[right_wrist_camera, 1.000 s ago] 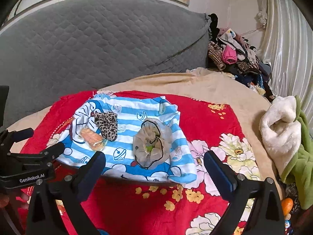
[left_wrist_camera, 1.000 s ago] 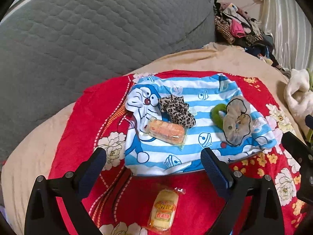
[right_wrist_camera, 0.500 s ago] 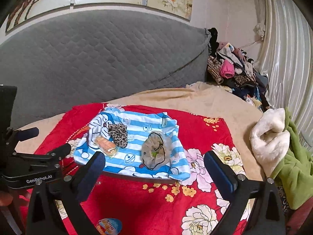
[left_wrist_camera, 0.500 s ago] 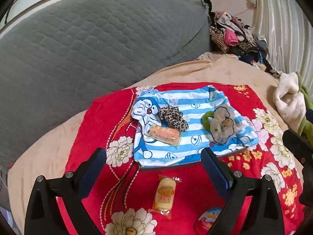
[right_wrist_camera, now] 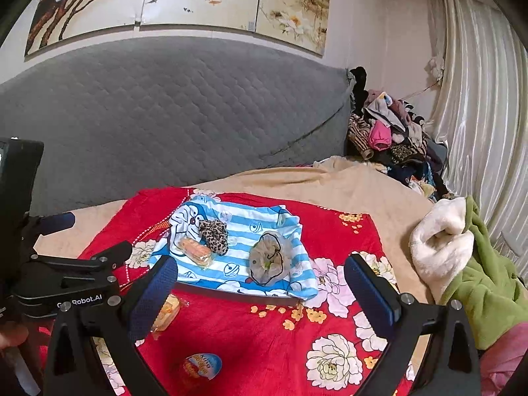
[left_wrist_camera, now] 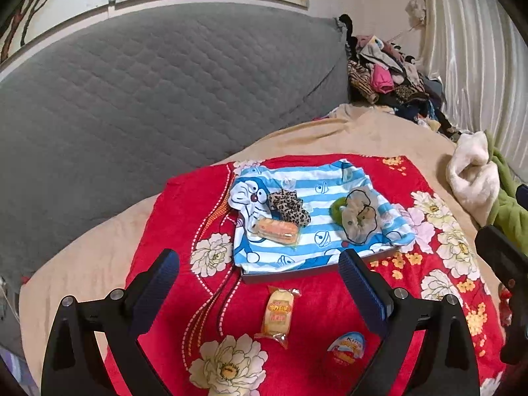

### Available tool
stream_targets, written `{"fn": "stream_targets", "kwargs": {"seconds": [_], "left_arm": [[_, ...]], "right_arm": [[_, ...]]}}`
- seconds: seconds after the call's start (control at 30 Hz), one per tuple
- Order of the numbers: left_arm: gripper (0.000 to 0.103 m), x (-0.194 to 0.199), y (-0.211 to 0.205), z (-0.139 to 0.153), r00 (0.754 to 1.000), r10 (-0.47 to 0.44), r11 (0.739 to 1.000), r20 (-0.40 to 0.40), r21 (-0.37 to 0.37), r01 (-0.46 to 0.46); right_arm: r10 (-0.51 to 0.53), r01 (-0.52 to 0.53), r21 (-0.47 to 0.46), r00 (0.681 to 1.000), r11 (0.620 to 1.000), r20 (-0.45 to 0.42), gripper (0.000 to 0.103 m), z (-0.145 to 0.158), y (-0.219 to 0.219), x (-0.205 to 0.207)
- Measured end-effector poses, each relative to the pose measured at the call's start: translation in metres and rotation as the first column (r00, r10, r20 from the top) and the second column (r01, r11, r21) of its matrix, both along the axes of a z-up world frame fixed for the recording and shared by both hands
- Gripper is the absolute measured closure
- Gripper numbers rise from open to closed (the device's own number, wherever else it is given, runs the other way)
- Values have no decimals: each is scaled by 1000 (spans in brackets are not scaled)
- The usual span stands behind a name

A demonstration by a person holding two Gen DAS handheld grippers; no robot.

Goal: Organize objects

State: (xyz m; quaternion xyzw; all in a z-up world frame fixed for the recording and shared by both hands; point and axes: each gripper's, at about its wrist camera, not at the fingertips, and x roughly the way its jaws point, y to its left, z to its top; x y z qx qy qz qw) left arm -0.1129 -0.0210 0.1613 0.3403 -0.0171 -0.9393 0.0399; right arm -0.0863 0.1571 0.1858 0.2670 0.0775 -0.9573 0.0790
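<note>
1. My left gripper (left_wrist_camera: 259, 275) hangs over the near part of the red blanket (left_wrist_camera: 184, 217), its jaws spread wide and holding nothing.
2. My right gripper (right_wrist_camera: 260, 275) is spread just as wide and just as bare; my left gripper's black body shows at the left edge of its view.
3. Nearest on the blanket, in front of the striped cloth (left_wrist_camera: 316, 181), lies a chocolate egg (left_wrist_camera: 346, 346) in red and blue wrap.
4. Just left of the egg and a little closer to the cloth lies a yellow wrapped cake (left_wrist_camera: 279, 313), lengthwise toward the cloth, apart from both.
5. The striped cloth, blue and white with a cartoon cat, covers a flat tray whose dark front edge (left_wrist_camera: 290, 272) shows beneath it.
6. On the cloth's near left lies an orange wrapped snack (left_wrist_camera: 277, 229).
7. A leopard scrunchie (left_wrist_camera: 287, 204) touches the snack's far side.
8. On the cloth's right lie a green scrunchie (left_wrist_camera: 336, 208) and a grey sheer one (left_wrist_camera: 359, 217), touching each other.
9. Right of the cloth, off the blanket, sits a white and green fleece heap (right_wrist_camera: 462, 250).
10. Behind the cloth rises a grey quilted headboard (left_wrist_camera: 165, 92), with a clothes pile (left_wrist_camera: 389, 79) at its right end.
</note>
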Motion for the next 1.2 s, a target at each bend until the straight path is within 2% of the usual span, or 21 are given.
{"fn": "stream_targets", "kwargs": {"seconds": [0.6,1.2], "left_arm": [[6,38,-4,20,999,-24,1000,-40,12,24],[6,62,-8,18,998,-35,999,-51,3,35]], "right_arm": [[9,-9,-7,998,1000,-56,1,32,-9,47],[20,-21,-13,999,1000,-47,1,20,-17,69]]}}
